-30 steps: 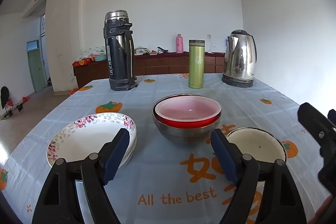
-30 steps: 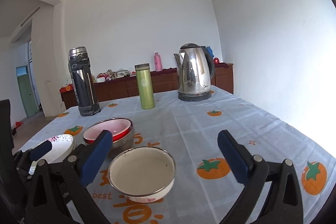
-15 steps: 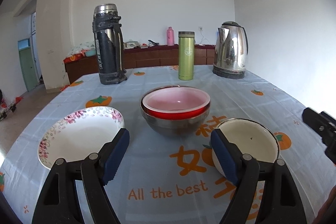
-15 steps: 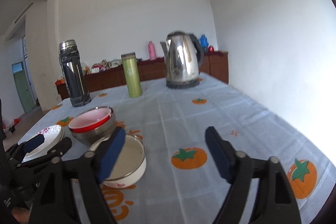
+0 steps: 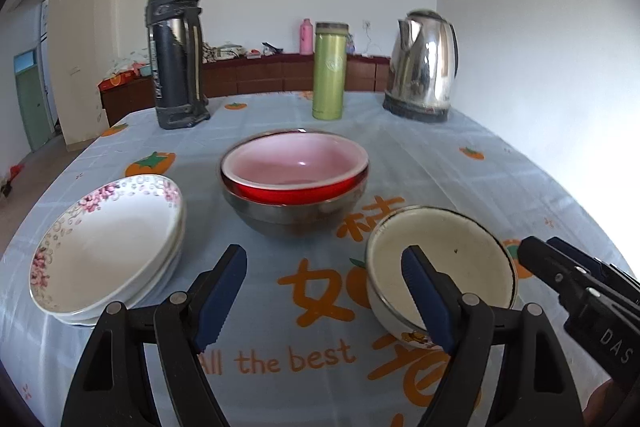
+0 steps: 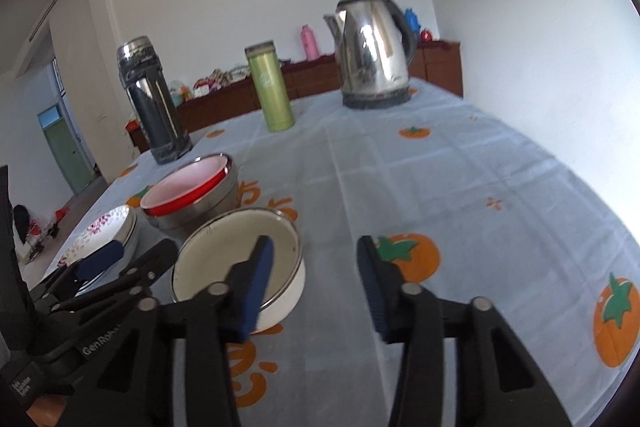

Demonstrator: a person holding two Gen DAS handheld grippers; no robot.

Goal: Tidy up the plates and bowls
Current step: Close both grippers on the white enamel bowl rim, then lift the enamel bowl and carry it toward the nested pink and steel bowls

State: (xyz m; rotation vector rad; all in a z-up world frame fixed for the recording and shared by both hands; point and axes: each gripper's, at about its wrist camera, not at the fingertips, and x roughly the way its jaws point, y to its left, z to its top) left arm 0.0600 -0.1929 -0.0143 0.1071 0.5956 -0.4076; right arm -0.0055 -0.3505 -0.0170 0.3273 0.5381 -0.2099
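White bowl (image 6: 224, 259) upright, mouth up; right tool (image 6: 316, 283) spread, straddling rim; left tool (image 5: 324, 291) spread, empty.

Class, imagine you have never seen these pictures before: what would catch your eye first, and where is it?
First, the red bowl with its pink inside, nested in a steel bowl at the table's middle. Next, the white enamel bowl up front, with one finger of the open right hand-held gripper over its rim. Behind stand a shiny kettle and a green flask.
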